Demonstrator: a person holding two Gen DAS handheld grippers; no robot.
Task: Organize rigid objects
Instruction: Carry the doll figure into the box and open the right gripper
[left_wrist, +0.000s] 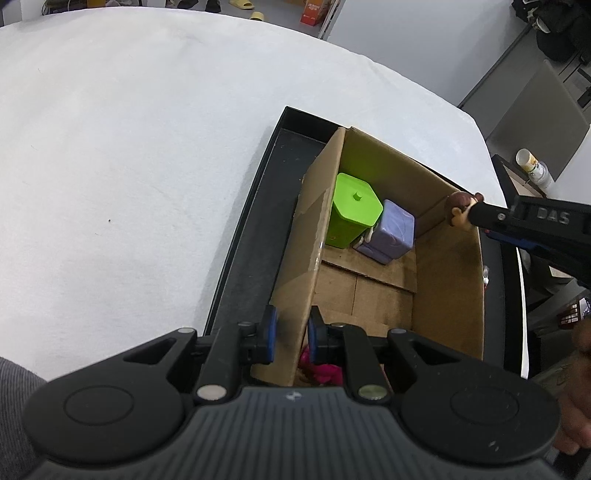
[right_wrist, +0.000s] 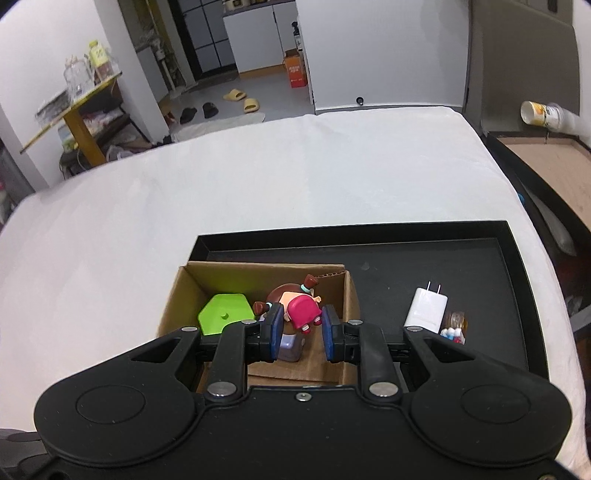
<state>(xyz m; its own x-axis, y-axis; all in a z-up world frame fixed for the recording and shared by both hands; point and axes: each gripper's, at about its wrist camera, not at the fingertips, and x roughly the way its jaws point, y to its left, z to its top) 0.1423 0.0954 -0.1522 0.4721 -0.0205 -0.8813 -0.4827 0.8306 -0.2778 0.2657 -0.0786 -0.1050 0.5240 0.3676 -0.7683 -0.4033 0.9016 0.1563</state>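
The right gripper is clenched on a small doll figurine, pink dress, brown hair w/ two buns. It hangs over the open cardboard box, not inside yet. Its long axis runs along the fingers: the head points away from the gripper, toward the far box wall, and the feet point back to the pads. In the left wrist view only the head shows, at the box's right rim.

The left gripper is clamped on the box's near-left wall, one pad on each side of the cardboard.

Inside the box stand a green lidded container and a lilac block, touching. The box sits in a black tray on the white table. A white charger lies on the tray beside the box, prongs away; next to it is a small item, prob. another toy, too blurred to tell.
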